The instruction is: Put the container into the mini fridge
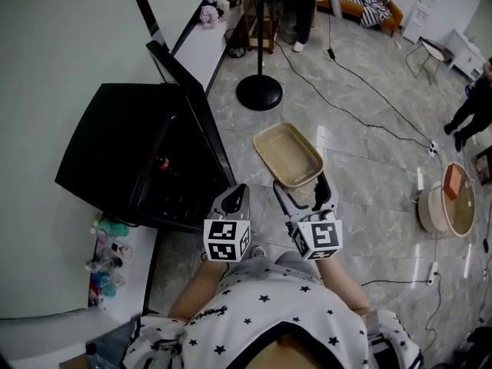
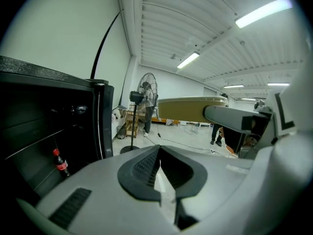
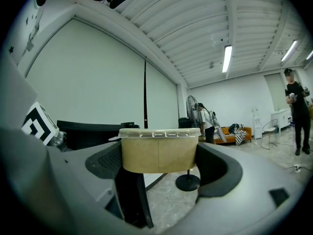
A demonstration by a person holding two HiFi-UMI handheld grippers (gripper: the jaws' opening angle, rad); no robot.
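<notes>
A shallow tan container point(image 1: 288, 156) with a pale rim hangs over the floor, just right of the black mini fridge point(image 1: 123, 148). My right gripper point(image 1: 304, 184) is shut on its near end. In the right gripper view the container point(image 3: 159, 148) fills the gap between the jaws of that gripper point(image 3: 159, 156). The fridge door point(image 1: 196, 106) stands open, and a small cola bottle point(image 2: 59, 161) sits inside. My left gripper point(image 1: 233, 194) is shut and holds nothing, close beside the right one in front of the fridge opening. In its own view the left gripper point(image 2: 159, 169) has its pads together.
A fan on a round black base point(image 1: 259, 92) stands on the floor beyond the container. Cables point(image 1: 361, 91) run across the tiles. A round pot point(image 1: 446, 202) sits at the right. Small bottles point(image 1: 108, 260) crowd the counter beside the fridge. A person point(image 1: 470, 110) stands far right.
</notes>
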